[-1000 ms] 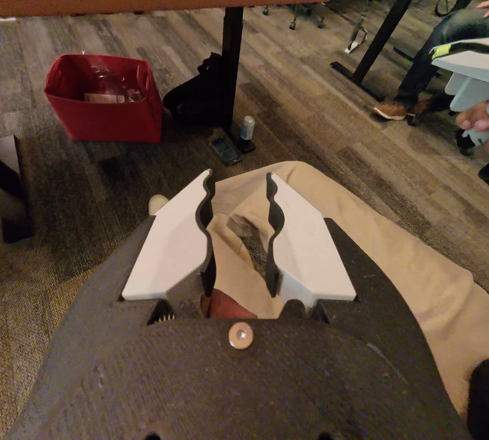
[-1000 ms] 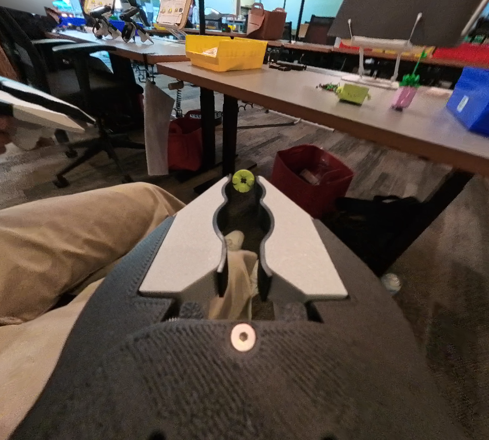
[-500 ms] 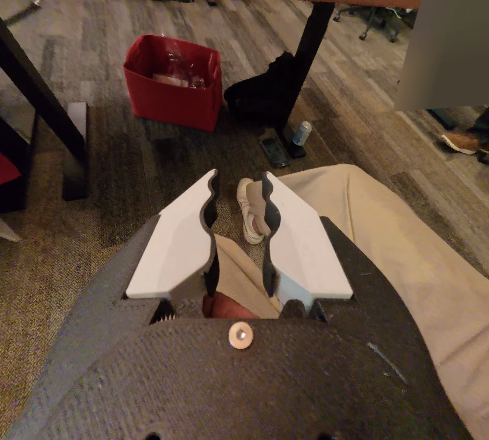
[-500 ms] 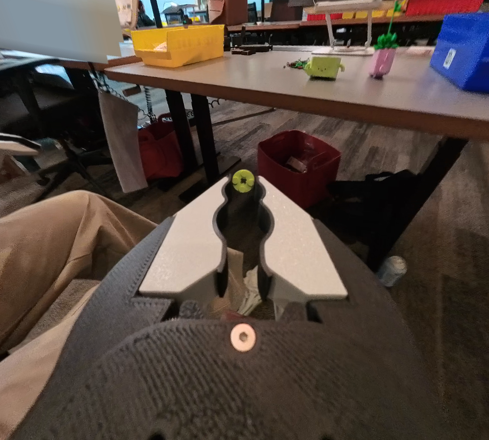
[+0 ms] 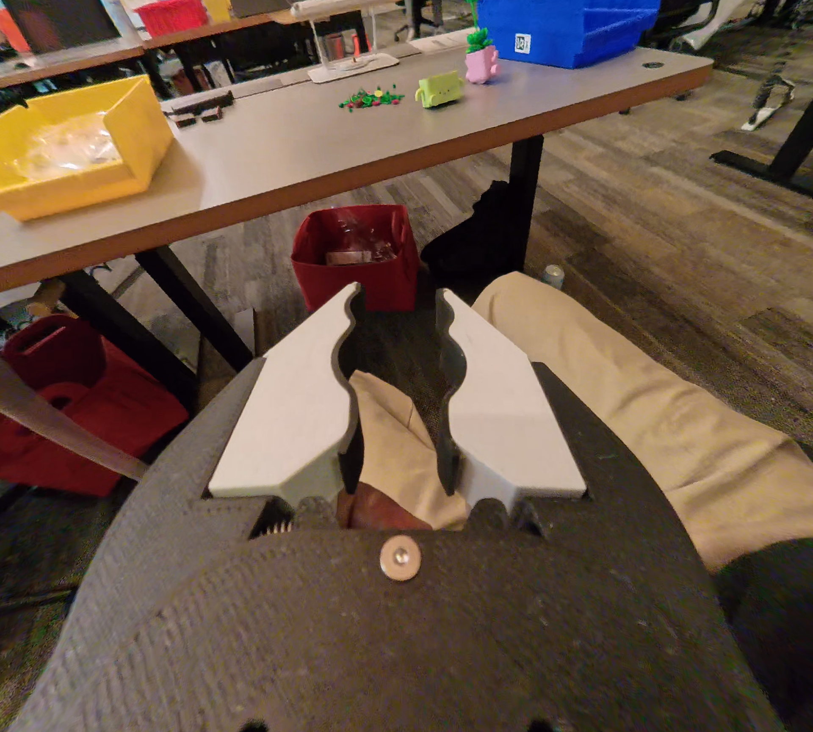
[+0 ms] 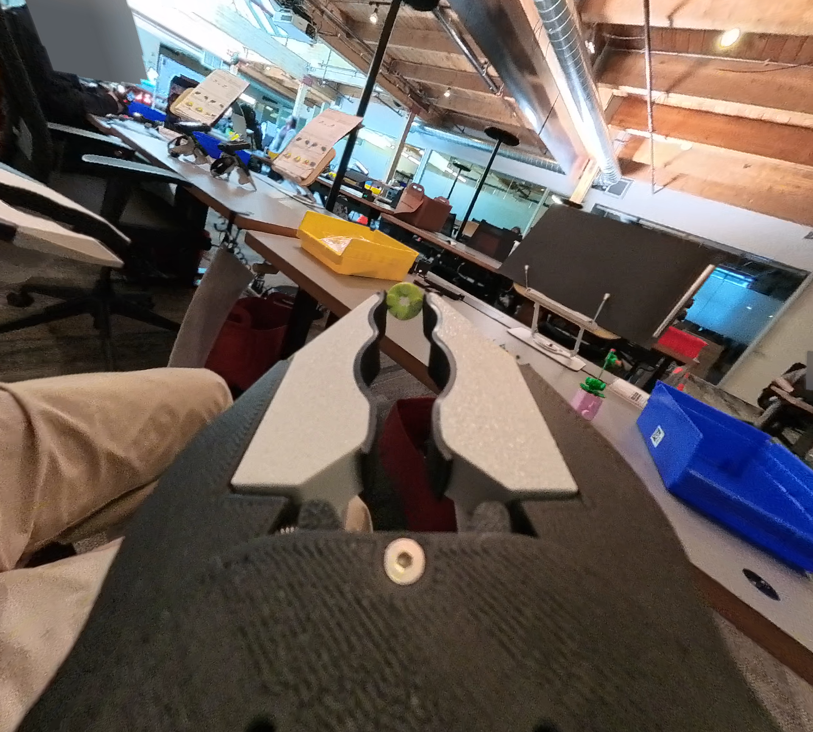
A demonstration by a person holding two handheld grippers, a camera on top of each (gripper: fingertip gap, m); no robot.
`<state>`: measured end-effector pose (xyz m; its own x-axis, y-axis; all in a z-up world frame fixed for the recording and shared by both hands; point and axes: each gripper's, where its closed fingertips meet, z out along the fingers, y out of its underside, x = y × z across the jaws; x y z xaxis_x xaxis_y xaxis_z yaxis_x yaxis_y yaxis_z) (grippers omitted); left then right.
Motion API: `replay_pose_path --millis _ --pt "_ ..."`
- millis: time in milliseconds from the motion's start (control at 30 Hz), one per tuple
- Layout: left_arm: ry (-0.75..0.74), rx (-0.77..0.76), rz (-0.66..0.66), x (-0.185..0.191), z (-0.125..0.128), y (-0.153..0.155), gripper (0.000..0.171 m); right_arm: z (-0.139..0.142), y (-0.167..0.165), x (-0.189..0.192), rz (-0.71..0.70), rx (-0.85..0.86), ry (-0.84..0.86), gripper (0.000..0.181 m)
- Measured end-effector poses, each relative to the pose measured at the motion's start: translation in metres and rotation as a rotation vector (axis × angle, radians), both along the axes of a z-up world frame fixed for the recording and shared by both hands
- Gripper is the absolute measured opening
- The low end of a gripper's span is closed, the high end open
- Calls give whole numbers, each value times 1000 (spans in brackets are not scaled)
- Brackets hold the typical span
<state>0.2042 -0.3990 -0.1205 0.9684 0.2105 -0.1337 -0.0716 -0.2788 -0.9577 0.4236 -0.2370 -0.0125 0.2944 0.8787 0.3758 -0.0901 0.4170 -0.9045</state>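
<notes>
My right gripper is shut on a small round lime-green piece pinched at its fingertips, held in the air below and before the table edge. My left gripper is open and empty, above a person's tan trouser leg and the floor. On the grey table lie a pile of small green and red pieces, a lime-green block figure and a pink pot with a green plant, which also shows in the right wrist view.
A yellow bin stands at the table's left, a blue bin at its right, a dark board on a white stand behind. A red fabric bin, black bag and can lie under the table. Office chairs stand left. My right fingertips sit around 30 centimeters from my left ones.
Both grippers have tilted upward: the left view rose from the floor to the table top, the right view to the ceiling. The right gripper still holds the green piece. The left stays open.
</notes>
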Motion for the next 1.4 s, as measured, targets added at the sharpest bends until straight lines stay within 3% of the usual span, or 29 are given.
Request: replay_pose_path --millis 300,433,500,667,733,867,1033,1200,1300,1400 --pt "-296 57 -22 6 -35 20 30 -86 4 -34 34 -205 -122 14" --pt "-383 -73 2 -1 -63 33 30 -123 32 -68 73 -324 -194 14" --pt "-462 -105 -42 -2 -67 52 33 -137 54 -87 77 -352 -233 14" --pt "-482 -144 -100 -41 -82 122 28 -159 122 -136 84 -406 -293 14" --pt "-494 -184 -142 -56 -95 153 19 -163 151 -153 71 -406 -306 14" --pt "-534 -244 -275 -72 -117 215 19 -159 197 -179 53 -479 -284 14" --pt "-446 -169 -380 -88 -97 283 28 -145 232 -188 -27 -455 -275 14" --pt "-379 -121 -515 -94 -42 334 37 -107 247 -201 -30 -464 -249 14" --pt "-349 -5 -617 -97 -3 361 59 -96 233 -218 64 -487 -297 14" --pt "-328 53 -711 -102 15 386 76 -91 231 -234 27 -404 -336 14"
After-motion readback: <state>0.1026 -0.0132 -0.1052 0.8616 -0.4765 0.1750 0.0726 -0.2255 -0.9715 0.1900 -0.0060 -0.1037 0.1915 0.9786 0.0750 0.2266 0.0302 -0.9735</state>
